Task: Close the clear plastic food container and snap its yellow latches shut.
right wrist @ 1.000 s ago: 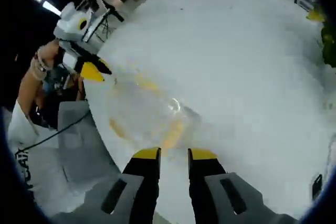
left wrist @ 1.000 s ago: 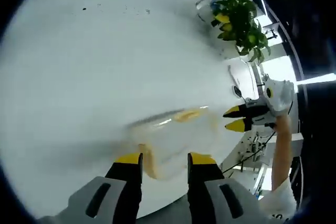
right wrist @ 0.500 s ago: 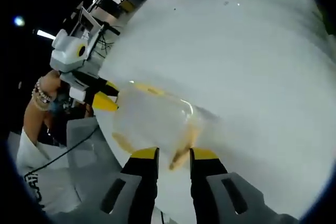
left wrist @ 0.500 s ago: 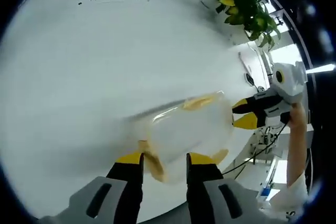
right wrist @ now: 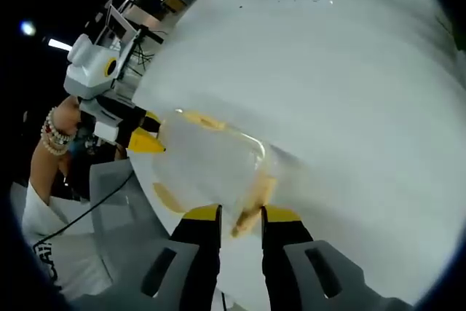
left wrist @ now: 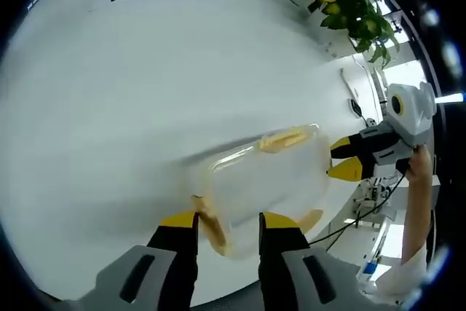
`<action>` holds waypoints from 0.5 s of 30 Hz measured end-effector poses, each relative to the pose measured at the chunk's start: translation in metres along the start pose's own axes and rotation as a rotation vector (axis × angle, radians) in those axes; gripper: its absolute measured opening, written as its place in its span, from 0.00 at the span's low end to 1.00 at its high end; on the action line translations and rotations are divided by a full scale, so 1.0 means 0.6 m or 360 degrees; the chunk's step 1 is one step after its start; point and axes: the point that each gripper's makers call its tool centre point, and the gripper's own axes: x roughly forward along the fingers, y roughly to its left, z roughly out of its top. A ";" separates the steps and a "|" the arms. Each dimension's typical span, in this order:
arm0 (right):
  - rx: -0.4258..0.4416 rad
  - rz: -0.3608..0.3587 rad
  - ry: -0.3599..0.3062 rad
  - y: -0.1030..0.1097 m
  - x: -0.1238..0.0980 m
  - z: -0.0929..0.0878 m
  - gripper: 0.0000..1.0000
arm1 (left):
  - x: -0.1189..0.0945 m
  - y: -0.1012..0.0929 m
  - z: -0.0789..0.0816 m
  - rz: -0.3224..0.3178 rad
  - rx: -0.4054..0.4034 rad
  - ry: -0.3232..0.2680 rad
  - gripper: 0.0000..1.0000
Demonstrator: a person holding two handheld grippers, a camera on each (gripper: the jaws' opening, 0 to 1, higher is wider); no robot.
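Note:
The clear plastic container (left wrist: 266,180) lies on the white table (left wrist: 131,85) with its lid down. Yellow latches stick out at its far side (left wrist: 287,138) and its near end (left wrist: 210,222). My left gripper (left wrist: 229,222) is open, its jaws on either side of the near-end latch. My right gripper (left wrist: 348,159) meets the container's opposite end. In the right gripper view the container (right wrist: 207,165) reaches down to my right gripper (right wrist: 240,215), which is open by a narrow gap with a yellow latch (right wrist: 251,205) between its jaws. My left gripper (right wrist: 145,132) touches the container's far end.
A potted green plant (left wrist: 349,1) stands at the far right of the table. The table's edge (right wrist: 145,180) runs close by the container. A grey chair (right wrist: 109,202) and cables lie beyond that edge. A person's arm (right wrist: 54,143) holds the left gripper.
Both cameras have moved in on the container, which now looks larger and sharper. Each gripper's jaws now flank a yellow end latch. The jaw gaps look unchanged.

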 end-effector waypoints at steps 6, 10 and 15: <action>0.0002 0.0016 -0.0008 0.004 0.002 -0.006 0.16 | 0.002 0.002 -0.002 -0.0014 0.0006 0.0012 0.23; 0.0035 0.0032 -0.0014 0.002 0.002 -0.004 0.15 | 0.002 0.001 -0.003 -0.0009 0.0014 -0.0008 0.23; 0.0024 0.0018 0.0008 0.002 0.004 -0.002 0.14 | 0.006 0.003 0.001 0.0007 0.0010 -0.0013 0.21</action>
